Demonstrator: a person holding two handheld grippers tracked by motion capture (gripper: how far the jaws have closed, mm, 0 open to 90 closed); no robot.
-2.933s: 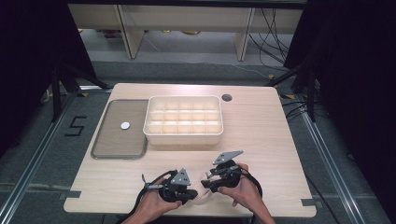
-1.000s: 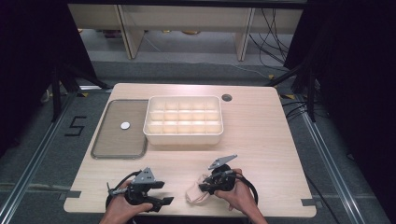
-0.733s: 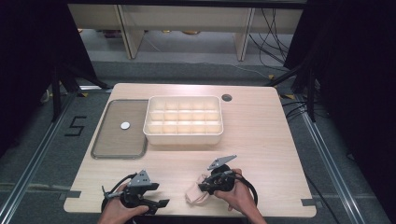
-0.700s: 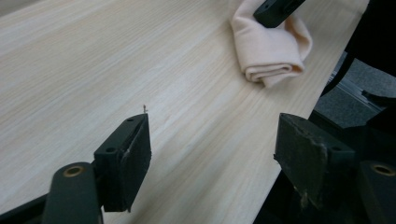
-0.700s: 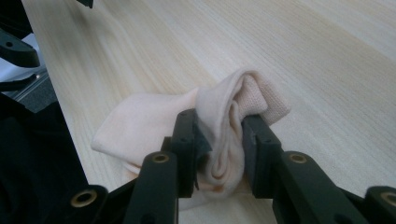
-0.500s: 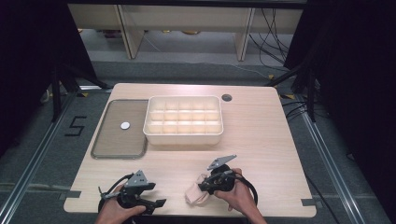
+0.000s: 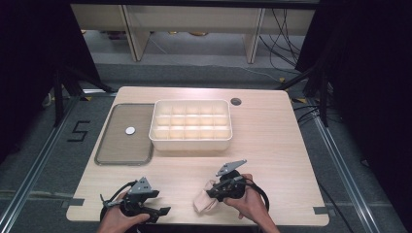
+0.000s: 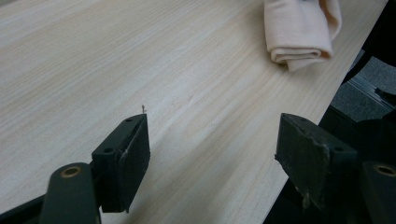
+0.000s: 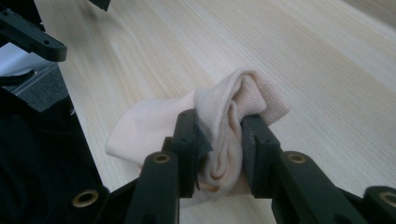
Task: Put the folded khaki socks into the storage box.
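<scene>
1. Right gripper (image 9: pixel 218 140) pinches the bunched sock (image 9: pixel 229 116) at the table's (image 7: pixel 272 141) six o'clock edge.
2. Left gripper (image 8: pixel 212 154), jaws just spread with nothing between, sees the sock's (image 8: pixel 299 28) rolled end at one o'clock.

A folded pale-peach cloth (image 7: pixel 205 201) lies bunched near the table's front edge.
</scene>
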